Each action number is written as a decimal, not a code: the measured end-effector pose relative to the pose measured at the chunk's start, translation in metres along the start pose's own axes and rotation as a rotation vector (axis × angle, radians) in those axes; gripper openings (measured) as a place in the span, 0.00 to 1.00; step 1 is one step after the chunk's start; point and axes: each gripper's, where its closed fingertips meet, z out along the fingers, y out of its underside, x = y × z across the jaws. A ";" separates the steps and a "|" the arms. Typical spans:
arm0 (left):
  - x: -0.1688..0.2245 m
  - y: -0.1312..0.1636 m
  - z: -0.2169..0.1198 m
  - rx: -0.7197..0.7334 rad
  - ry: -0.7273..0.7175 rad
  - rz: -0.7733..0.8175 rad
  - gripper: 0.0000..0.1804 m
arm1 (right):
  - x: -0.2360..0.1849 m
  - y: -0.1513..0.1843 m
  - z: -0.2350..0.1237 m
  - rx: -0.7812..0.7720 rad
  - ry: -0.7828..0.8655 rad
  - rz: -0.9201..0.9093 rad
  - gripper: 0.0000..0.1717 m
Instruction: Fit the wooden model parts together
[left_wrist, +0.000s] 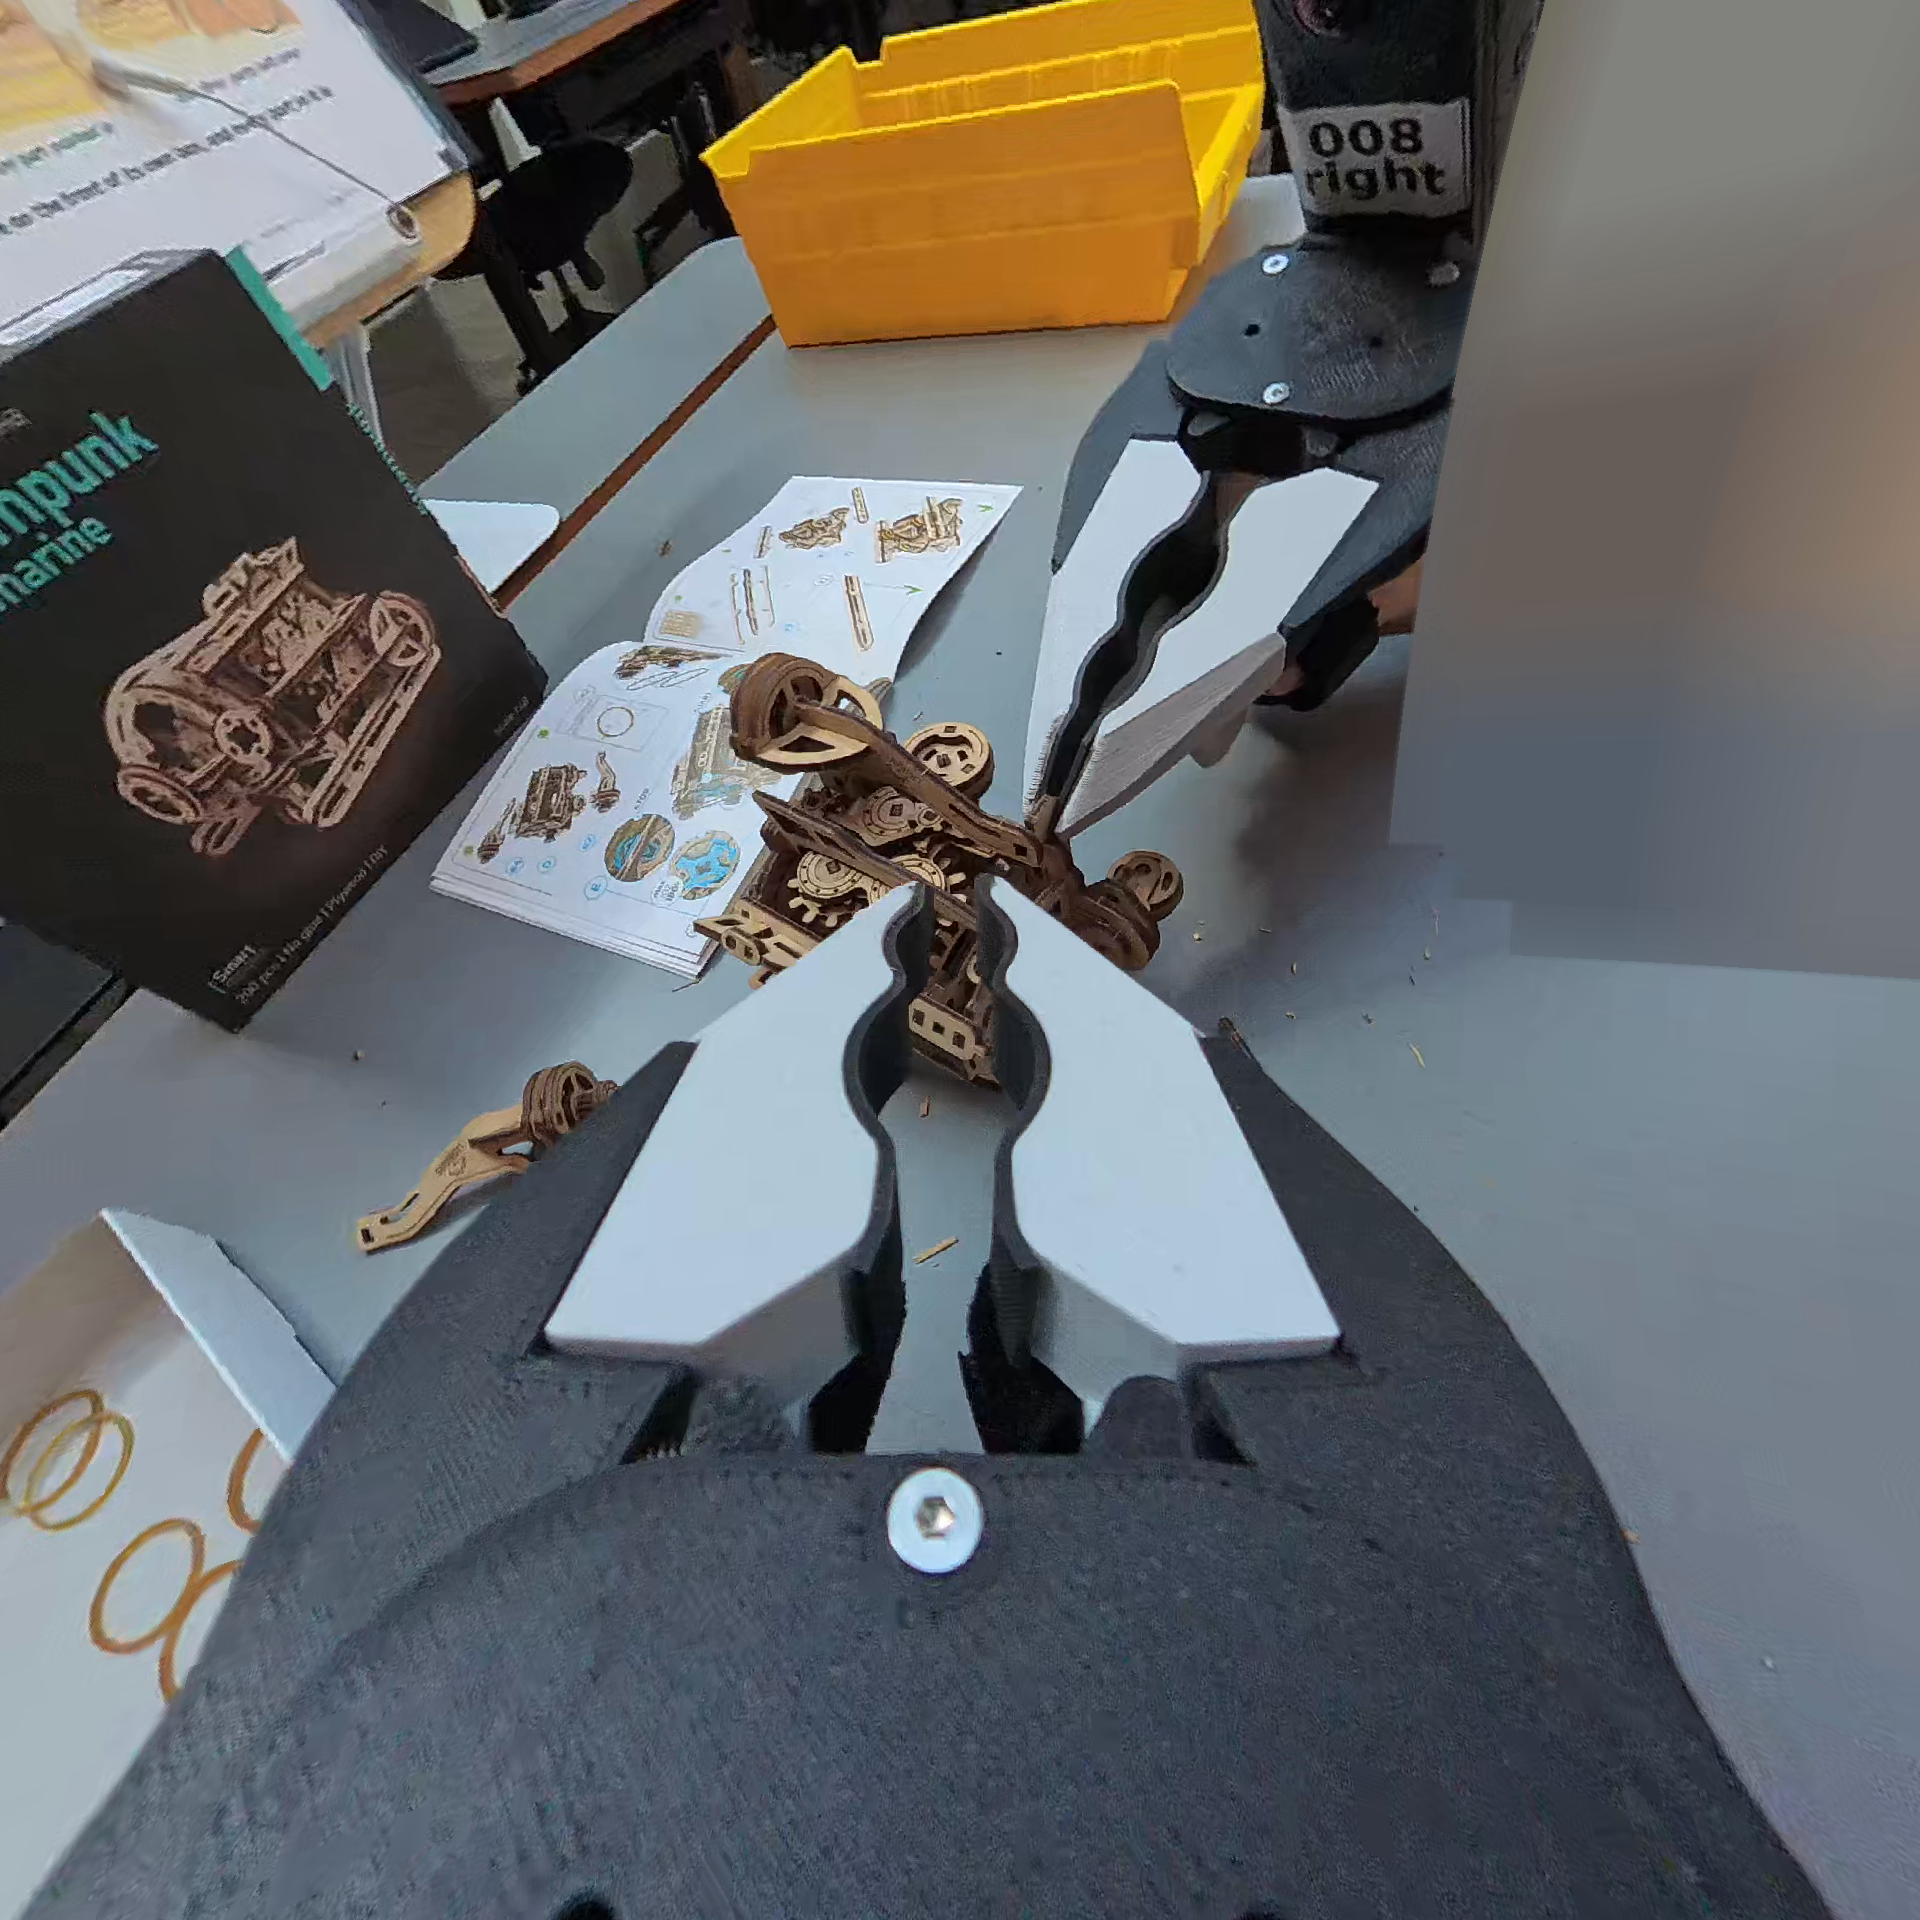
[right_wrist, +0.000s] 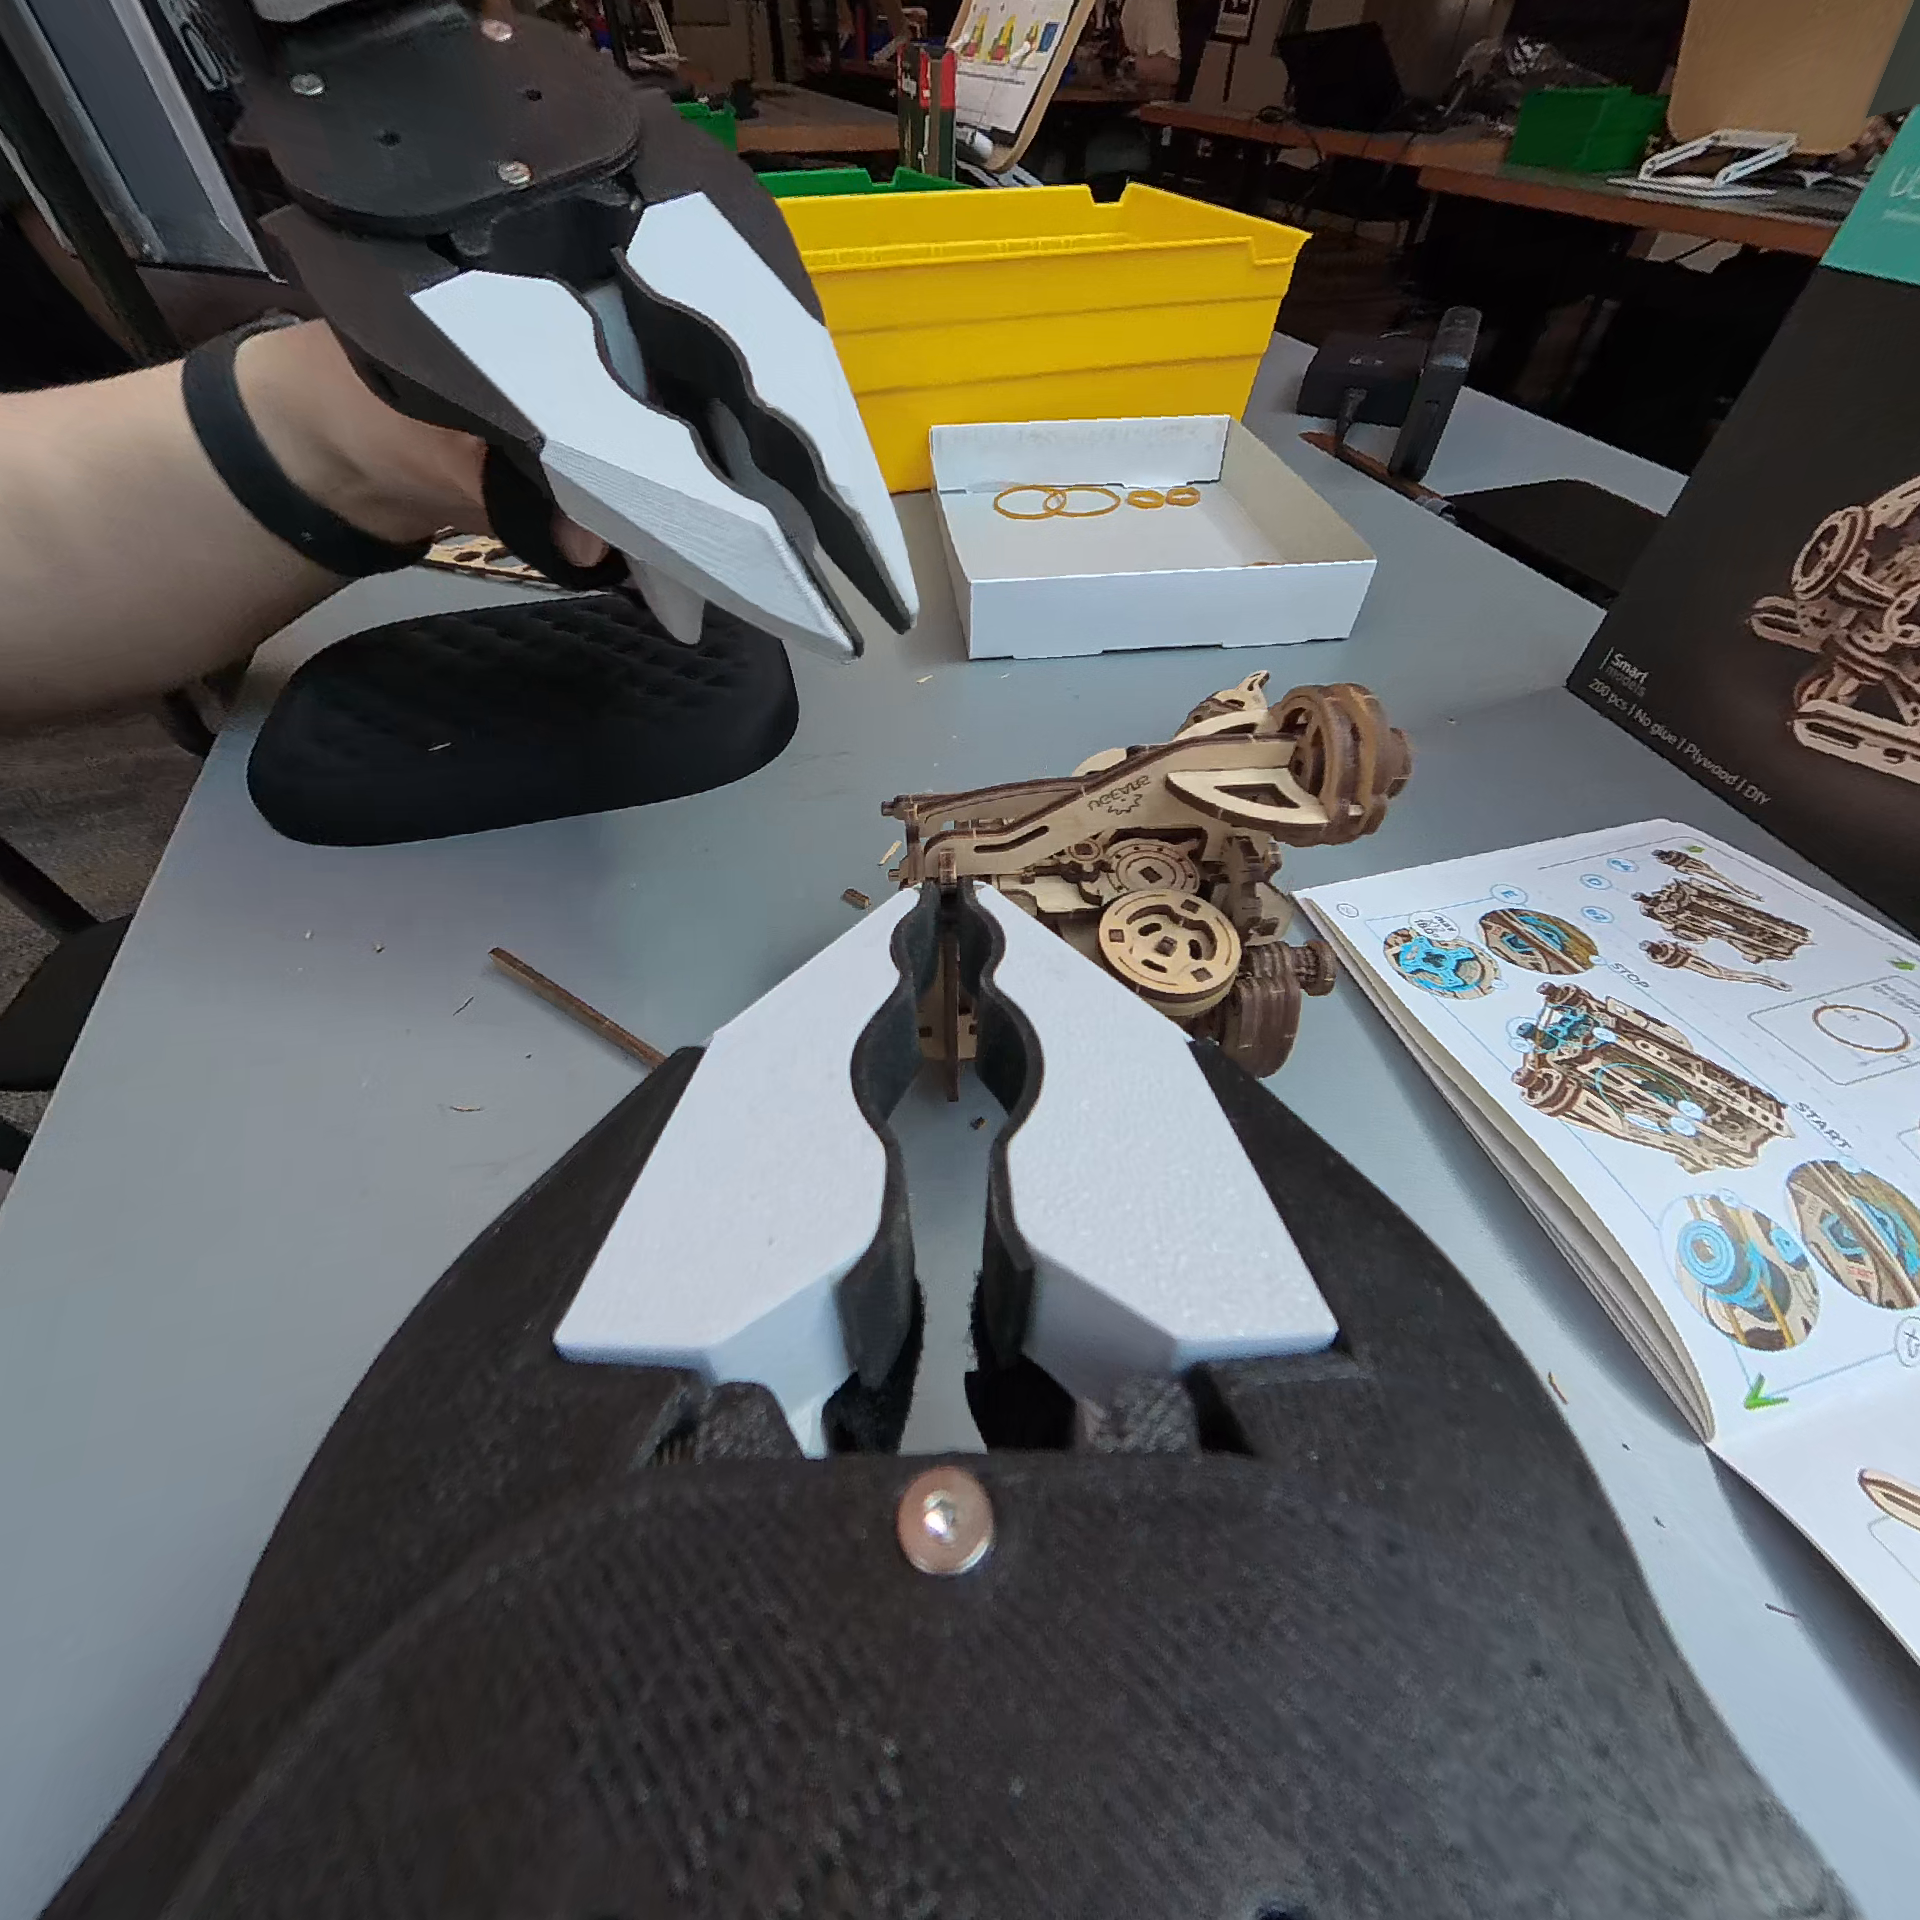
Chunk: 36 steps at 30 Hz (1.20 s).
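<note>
Sitting near the middle of the grey table (right_wrist: 312, 1143), the wooden model (right_wrist: 1164, 894) is showing pale plywood gears, slotted discs and dark laser-cut edges, with a long curved arm reaching to a wheel at its far right. The right gripper (right_wrist: 948, 899) is pinching a thin upright plate at the model's left end, pads pressing on it. The left gripper (right_wrist: 878, 634) is hovering above and to the left, its jaws nearly closed, apparently on nothing. An open instruction booklet (right_wrist: 1662, 1091) is lying just right of the model.
</note>
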 end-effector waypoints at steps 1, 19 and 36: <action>0.003 0.001 0.005 -0.016 0.036 0.040 0.03 | -0.001 0.000 -0.001 -0.002 -0.017 -0.005 0.01; 0.022 0.009 0.039 -0.080 0.309 0.239 0.05 | -0.003 -0.002 -0.008 0.018 -0.098 0.004 0.02; 0.022 0.014 0.044 -0.051 0.372 0.245 0.02 | -0.003 -0.001 -0.006 0.012 -0.131 0.014 0.01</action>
